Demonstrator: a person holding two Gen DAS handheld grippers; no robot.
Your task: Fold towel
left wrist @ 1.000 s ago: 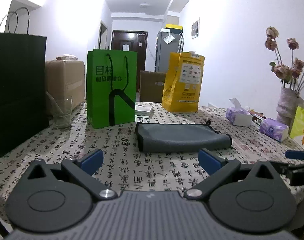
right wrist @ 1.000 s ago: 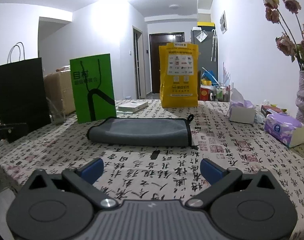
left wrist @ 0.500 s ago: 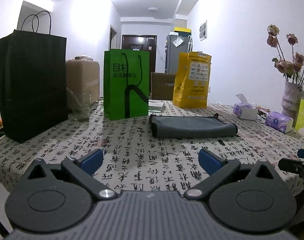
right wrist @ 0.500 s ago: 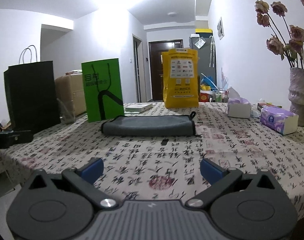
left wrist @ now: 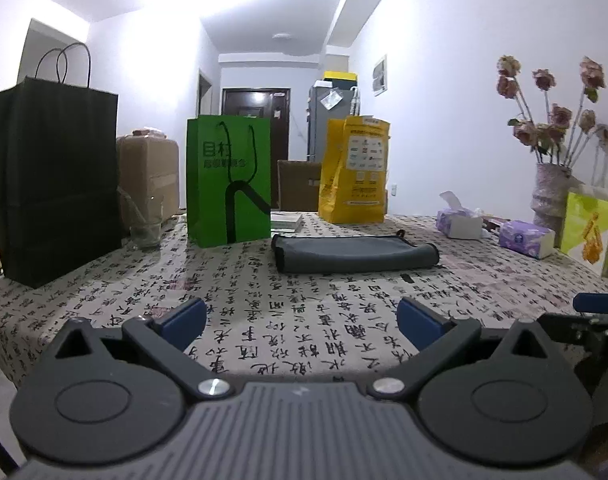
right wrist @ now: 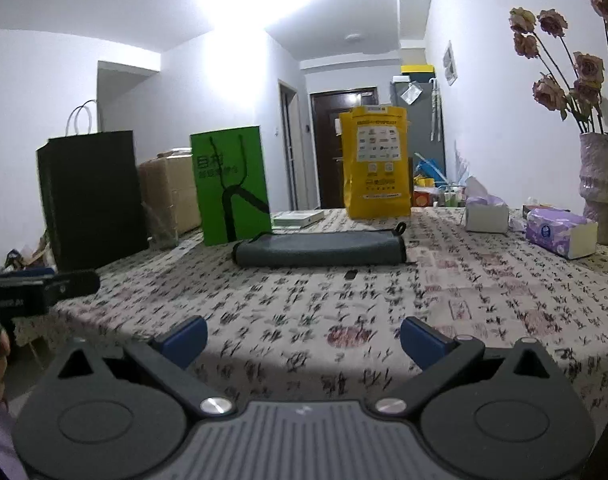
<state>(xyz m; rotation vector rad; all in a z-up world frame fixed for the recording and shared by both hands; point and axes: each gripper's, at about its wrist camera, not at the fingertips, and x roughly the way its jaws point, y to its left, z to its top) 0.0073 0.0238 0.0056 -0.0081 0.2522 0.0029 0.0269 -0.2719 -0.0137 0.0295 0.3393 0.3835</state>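
A grey towel [left wrist: 354, 254] lies folded into a long flat strip on the patterned tablecloth [left wrist: 288, 320], mid-table; it also shows in the right wrist view [right wrist: 320, 249]. My left gripper [left wrist: 302, 320] is open and empty, well short of the towel near the table's front edge. My right gripper [right wrist: 302, 338] is open and empty, at the front edge, far from the towel. The right gripper shows at the right edge of the left wrist view [left wrist: 596, 312]; the left gripper shows at the left edge of the right wrist view [right wrist: 44, 290].
Behind the towel stand a green paper bag [left wrist: 229, 178], a yellow bag [left wrist: 354, 170] and a black bag [left wrist: 56, 178]. A glass [left wrist: 144, 222] stands left. Tissue packs [left wrist: 526, 238], a vase of flowers [left wrist: 550, 196] and a lime bag [left wrist: 594, 232] are right.
Both grippers have drawn back toward the table's front edge and lowered, so the towel looks farther away. The towel has not moved. Both stay open.
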